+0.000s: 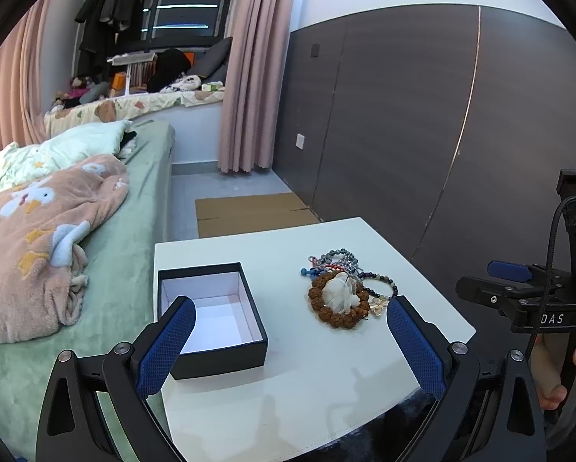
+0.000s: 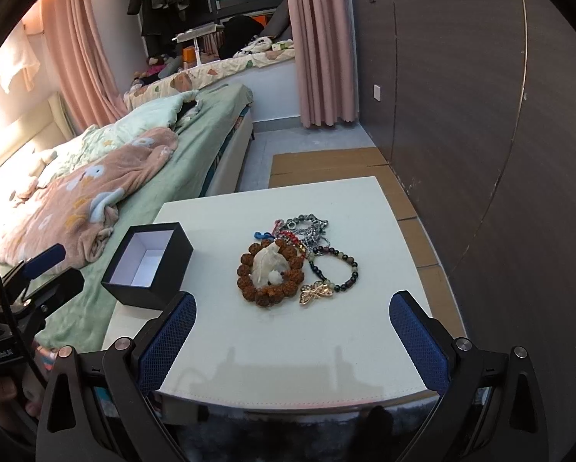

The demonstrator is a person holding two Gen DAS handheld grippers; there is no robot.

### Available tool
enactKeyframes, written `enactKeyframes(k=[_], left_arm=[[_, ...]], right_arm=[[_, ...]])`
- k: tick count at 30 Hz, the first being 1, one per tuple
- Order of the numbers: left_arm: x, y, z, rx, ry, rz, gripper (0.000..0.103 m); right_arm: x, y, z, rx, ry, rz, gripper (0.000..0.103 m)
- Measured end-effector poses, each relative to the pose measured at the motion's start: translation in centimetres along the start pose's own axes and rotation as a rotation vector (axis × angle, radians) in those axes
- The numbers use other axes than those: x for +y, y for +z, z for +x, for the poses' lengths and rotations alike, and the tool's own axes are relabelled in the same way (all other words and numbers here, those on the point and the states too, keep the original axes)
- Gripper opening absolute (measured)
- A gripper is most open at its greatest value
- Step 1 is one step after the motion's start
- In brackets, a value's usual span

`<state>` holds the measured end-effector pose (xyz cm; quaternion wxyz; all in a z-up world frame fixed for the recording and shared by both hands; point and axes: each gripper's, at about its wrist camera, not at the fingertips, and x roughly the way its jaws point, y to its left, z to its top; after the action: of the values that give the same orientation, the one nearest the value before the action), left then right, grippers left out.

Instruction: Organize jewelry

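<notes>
A pile of jewelry lies on the small white table (image 1: 307, 365) (image 2: 288, 354): a brown seed-bead bracelet (image 1: 326, 313) (image 2: 249, 285) with a white carved piece (image 1: 339, 294) (image 2: 266, 263) inside it, a dark bead bracelet (image 2: 336, 265), a gold butterfly brooch (image 2: 315, 293) and tangled bead strands (image 1: 336, 260) (image 2: 307, 227). An open black box (image 1: 214, 315) (image 2: 149, 265) with a white lining stands left of the pile. My left gripper (image 1: 291, 310) is open, near the table's front, with nothing between its fingers. My right gripper (image 2: 292, 306) is open in front of the pile, also holding nothing.
A bed (image 2: 195, 142) with a green sheet and a pink blanket (image 1: 37, 238) runs along the table's left side. Flattened cardboard (image 1: 249, 213) lies on the floor behind the table. A dark panelled wall (image 1: 422, 115) stands to the right. Pink curtains (image 1: 249, 77) hang at the back.
</notes>
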<state>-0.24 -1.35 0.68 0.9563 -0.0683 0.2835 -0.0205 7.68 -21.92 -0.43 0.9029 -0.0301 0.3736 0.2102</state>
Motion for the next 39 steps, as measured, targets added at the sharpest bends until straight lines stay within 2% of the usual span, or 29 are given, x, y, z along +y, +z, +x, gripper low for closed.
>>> enactKeyframes(k=[29, 39], left_arm=[[0.0, 0.3, -0.3, 0.008, -0.012, -0.011, 0.100], [-1.0, 2.0, 2.1, 0.024, -0.054, -0.047, 0.100]], right_arm=[[-0.4, 0.1, -0.4, -0.016, -0.009, 0.021, 0.102], [-1.3, 0.5, 0.5, -0.008, -0.023, 0.046, 0.102]])
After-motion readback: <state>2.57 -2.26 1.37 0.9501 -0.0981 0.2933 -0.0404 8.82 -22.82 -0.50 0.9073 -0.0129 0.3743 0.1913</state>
